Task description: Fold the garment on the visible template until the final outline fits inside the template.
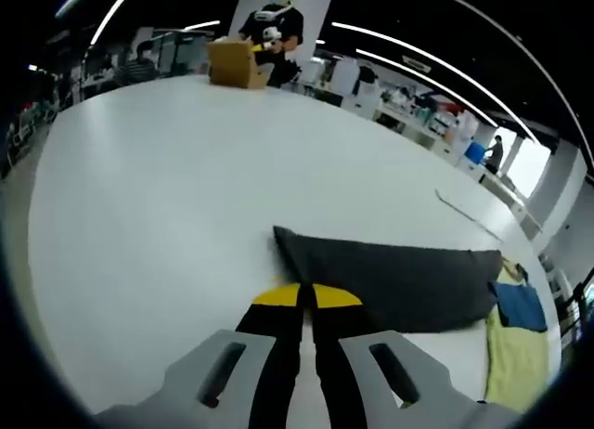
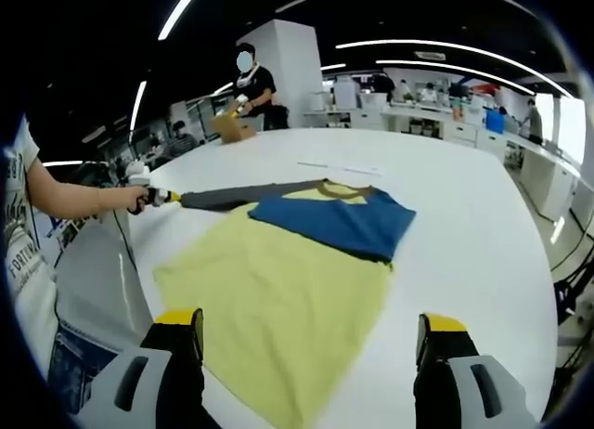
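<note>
A yellow shirt (image 2: pixel 278 290) lies flat on the white table (image 2: pixel 464 243), with a blue part (image 2: pixel 339 220) folded over its upper half. Its dark grey sleeve (image 2: pixel 251 195) stretches out to the left, where a hand holds my left gripper (image 2: pixel 153 199) at the sleeve's end. In the left gripper view the sleeve (image 1: pixel 399 276) lies straight ahead, and my left gripper (image 1: pixel 306 297) is shut with its yellow tips at the sleeve's near edge. My right gripper (image 2: pixel 311 329) stands open, jaws wide apart, over the shirt's near hem.
A cardboard box (image 1: pixel 237 62) sits at the table's far edge with a person (image 1: pixel 274 25) behind it. A thin line (image 1: pixel 469 215) is marked on the table beyond the sleeve. The table's edge runs close on the right (image 2: pixel 548 355). Desks and people fill the background.
</note>
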The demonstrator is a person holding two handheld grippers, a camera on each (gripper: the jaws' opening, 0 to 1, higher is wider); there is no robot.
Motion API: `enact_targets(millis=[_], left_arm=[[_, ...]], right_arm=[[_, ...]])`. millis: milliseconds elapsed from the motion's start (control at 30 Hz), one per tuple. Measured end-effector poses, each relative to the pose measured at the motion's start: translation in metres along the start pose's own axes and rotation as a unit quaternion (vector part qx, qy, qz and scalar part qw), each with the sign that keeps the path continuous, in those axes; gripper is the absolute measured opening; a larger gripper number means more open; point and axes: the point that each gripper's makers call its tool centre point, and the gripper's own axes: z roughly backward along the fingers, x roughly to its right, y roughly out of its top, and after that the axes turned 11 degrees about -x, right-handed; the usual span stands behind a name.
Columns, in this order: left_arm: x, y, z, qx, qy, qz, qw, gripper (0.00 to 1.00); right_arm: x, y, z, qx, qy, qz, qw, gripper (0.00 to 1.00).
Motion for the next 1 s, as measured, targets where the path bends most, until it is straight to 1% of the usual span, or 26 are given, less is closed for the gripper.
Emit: enact_targets(millis=[67, 333, 500, 733, 800, 833, 1000], left_arm=[[0.007, 0.004, 0.002, 0.002, -0.002, -0.033, 0.9994, 0.00], [0.035, 0.012, 0.007, 0.010, -0.036, -0.066, 0.9971, 0.00], [0.052, 0.017, 0.011, 0.017, -0.060, -0.075, 0.9952, 0.00], [0.082, 0.021, 0.017, 0.024, -0.089, -0.113, 0.9894, 0.00], [0.090, 0.021, 0.018, 0.023, -0.095, -0.117, 0.9883, 0.00], [0.096, 0.021, 0.019, 0.024, -0.104, -0.121, 0.9868, 0.00], [0.113, 0.020, 0.021, 0.024, -0.121, -0.134, 0.9833, 0.00]], right_arm=[[0.000, 0.000, 0.000, 0.000, 0.000, 0.002, 1.0000, 0.94], [-0.006, -0.003, 0.000, 0.000, 0.007, 0.002, 1.0000, 0.94], [-0.010, -0.005, -0.001, -0.002, 0.013, 0.005, 0.9999, 0.95], [-0.012, -0.006, -0.002, -0.005, 0.016, 0.009, 0.9998, 0.94], [-0.013, -0.006, -0.002, -0.006, 0.018, 0.010, 0.9998, 0.94], [-0.014, -0.006, -0.002, -0.005, 0.020, 0.011, 0.9997, 0.95], [-0.017, -0.005, -0.004, -0.002, 0.026, 0.014, 0.9996, 0.95]])
